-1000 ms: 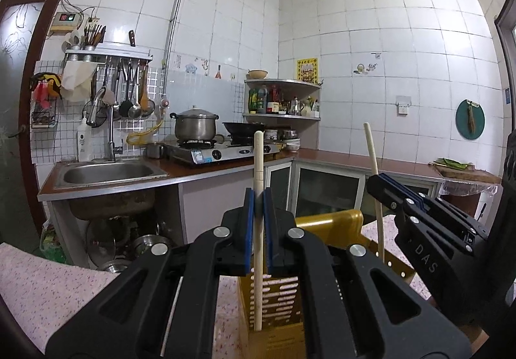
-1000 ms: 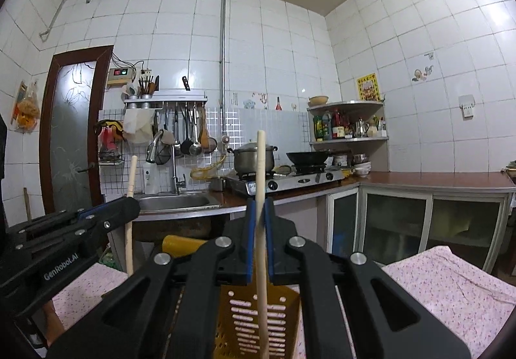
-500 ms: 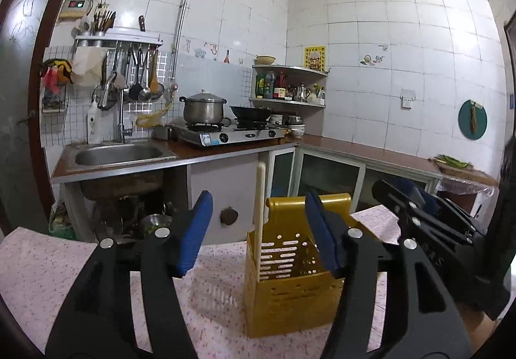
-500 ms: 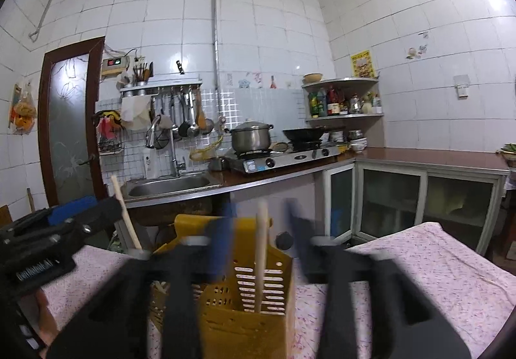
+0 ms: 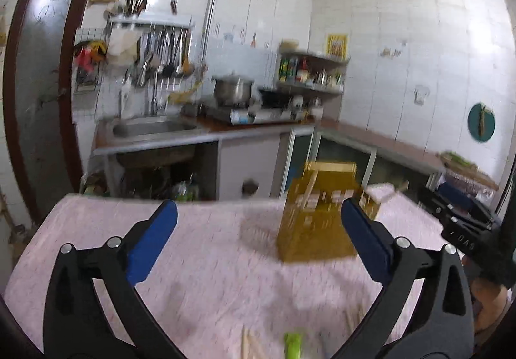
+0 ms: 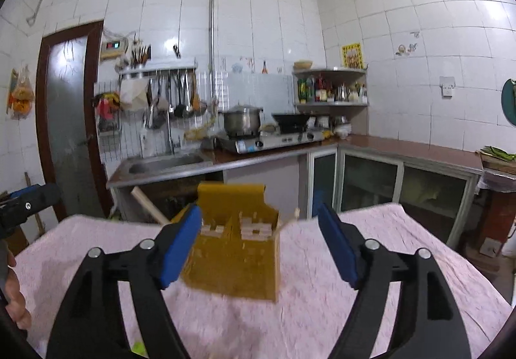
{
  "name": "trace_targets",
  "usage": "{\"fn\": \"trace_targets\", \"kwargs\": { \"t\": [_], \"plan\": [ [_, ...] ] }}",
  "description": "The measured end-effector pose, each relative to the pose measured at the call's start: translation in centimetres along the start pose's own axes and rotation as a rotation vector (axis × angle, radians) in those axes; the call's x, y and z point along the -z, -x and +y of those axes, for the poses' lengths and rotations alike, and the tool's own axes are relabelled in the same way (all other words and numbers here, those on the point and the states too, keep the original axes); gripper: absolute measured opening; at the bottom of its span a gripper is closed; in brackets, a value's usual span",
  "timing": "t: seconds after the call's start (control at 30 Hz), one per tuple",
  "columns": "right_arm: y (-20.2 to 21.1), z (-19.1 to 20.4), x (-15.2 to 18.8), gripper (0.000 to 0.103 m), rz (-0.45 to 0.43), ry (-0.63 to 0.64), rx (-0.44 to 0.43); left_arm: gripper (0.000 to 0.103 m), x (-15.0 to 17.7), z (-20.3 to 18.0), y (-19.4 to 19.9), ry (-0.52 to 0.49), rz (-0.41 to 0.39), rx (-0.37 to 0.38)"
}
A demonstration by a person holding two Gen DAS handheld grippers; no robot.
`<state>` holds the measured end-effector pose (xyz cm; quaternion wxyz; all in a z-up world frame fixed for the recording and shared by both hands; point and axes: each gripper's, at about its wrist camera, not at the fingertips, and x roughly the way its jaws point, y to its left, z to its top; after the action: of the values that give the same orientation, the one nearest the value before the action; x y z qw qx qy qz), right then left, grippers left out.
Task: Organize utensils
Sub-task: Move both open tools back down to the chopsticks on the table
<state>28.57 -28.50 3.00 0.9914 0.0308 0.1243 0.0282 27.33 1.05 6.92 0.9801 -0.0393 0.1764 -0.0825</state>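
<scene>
Left gripper [image 5: 258,230] fingers opening, empty; yellow holder [image 5: 317,214] on pink tablecloth [image 5: 209,262]

White glazed wall tiles [image 6: 258,20] cover the kitchen up to a plain ceiling. A dark brown-framed door with a frosted pane [image 6: 69,120] stands at the left. Beside it a steel sink [image 6: 161,165] sits in a reddish-brown L-shaped countertop [image 6: 403,146], with glass-fronted cabinets [image 6: 371,181] below. A steel corner shelf [image 6: 332,72] holds bottles. A table under a pink speckled cloth [image 6: 371,230] fills the foreground.

One yellow utensil holder [image 6: 238,259], two chopsticks [image 6: 149,204]
</scene>
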Motion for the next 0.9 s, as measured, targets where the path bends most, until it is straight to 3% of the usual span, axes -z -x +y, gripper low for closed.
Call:
{"fn": "trace_targets", "kwargs": {
  "t": [0.1,0.27,0.43,0.63,0.9],
  "plan": [
    [0.6,0.6,1.6,0.075,0.085,-0.009,0.002,0.098,1.7,0.7,0.6,-0.001,0.091,-0.010],
    [0.4,1.1,5.7,0.075,0.251,-0.056,0.017,0.098,5.7,1.4,0.3,-0.048,0.219,-0.086],
    [-0.2,0.7,8.9,0.075,0.388,-0.089,0.045,0.098,9.4,2.3,-1.2,-0.031,0.379,-0.078],
    [-1.0,-0.4,11.0,0.075,0.504,-0.143,0.060,0.098,11.3,2.9,-1.9,-0.016,0.468,-0.092],
    [-2.4,1.4,12.2,0.074,0.599,-0.083,0.022,0.093,12.9,3.5,-2.6,0.031,0.543,-0.071]
  ]
}}
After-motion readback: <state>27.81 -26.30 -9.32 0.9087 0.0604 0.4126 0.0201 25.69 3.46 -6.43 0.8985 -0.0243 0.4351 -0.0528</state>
